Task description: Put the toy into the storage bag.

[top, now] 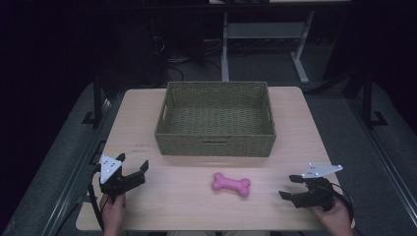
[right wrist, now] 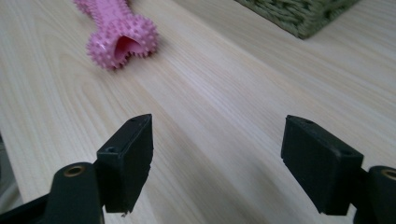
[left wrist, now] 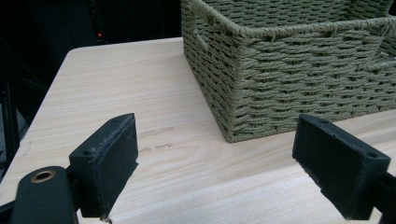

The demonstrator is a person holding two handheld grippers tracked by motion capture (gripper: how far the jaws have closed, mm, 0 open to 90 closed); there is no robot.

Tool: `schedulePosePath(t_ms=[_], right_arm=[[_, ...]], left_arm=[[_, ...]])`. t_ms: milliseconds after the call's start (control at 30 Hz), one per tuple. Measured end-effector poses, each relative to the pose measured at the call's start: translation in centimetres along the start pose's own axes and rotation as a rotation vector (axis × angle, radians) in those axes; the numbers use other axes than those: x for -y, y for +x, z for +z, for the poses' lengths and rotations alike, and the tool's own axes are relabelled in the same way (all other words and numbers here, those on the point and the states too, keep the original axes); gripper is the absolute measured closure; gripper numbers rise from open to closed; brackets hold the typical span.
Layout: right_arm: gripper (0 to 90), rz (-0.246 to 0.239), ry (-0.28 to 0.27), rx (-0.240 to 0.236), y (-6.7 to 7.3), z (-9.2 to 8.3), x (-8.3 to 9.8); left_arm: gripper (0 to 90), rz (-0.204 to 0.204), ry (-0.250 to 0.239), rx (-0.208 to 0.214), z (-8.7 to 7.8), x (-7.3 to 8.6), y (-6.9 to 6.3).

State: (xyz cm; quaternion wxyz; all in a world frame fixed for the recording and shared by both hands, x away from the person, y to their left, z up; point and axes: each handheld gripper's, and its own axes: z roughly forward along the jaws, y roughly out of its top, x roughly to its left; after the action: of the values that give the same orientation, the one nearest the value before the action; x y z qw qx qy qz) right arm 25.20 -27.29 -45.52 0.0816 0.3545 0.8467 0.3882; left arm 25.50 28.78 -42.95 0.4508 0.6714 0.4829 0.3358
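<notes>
A dark room with desk legs and cables behind surrounds the pale wooden table (top: pixel 147 118), and in the high view the woven basket (top: pixel 216 142) stands empty at its far middle, serving as the landmark for everything else. The pink bone toy (top: pixel 231 185) lies flat on the table just in front of the basket, apart from its front wall. The left gripper (top: pixel 134 168) hovers in front of the basket's left corner, and the right gripper (top: pixel 290 187) sits in front of its right corner, both with jaws spread wide and nothing between them. In the left gripper view, the 2 black jaws stand far apart over bare wood, with the basket's corner ahead and to the right, holding nothing. In the right gripper view, the jaws are likewise wide open and empty, the toy's knobby end (right wrist: pixel 122 42) lies ahead to the left, and a corner of the basket shows beyond. The likely step is picking up the toy; to do it well, the right gripper should swing toward the toy, line its jaws across the narrow waist rather than a bulbous end, and close only once both pads flank it.
</notes>
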Motion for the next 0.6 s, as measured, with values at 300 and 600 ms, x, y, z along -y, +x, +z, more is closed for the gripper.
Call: schedulePosePath(t_ms=[300,600], right_arm=[[24.1,-0.057,0.064,-0.043,1.0,1.1,-2.0],[20.8,-0.111,0.111,-0.078,1.8,1.4,-4.4]], left_arm=[[13.6,-0.022,0.000,0.010,0.0,0.1,0.5],[13.6,-0.007,0.004,0.009,0.0,0.1,0.2]])
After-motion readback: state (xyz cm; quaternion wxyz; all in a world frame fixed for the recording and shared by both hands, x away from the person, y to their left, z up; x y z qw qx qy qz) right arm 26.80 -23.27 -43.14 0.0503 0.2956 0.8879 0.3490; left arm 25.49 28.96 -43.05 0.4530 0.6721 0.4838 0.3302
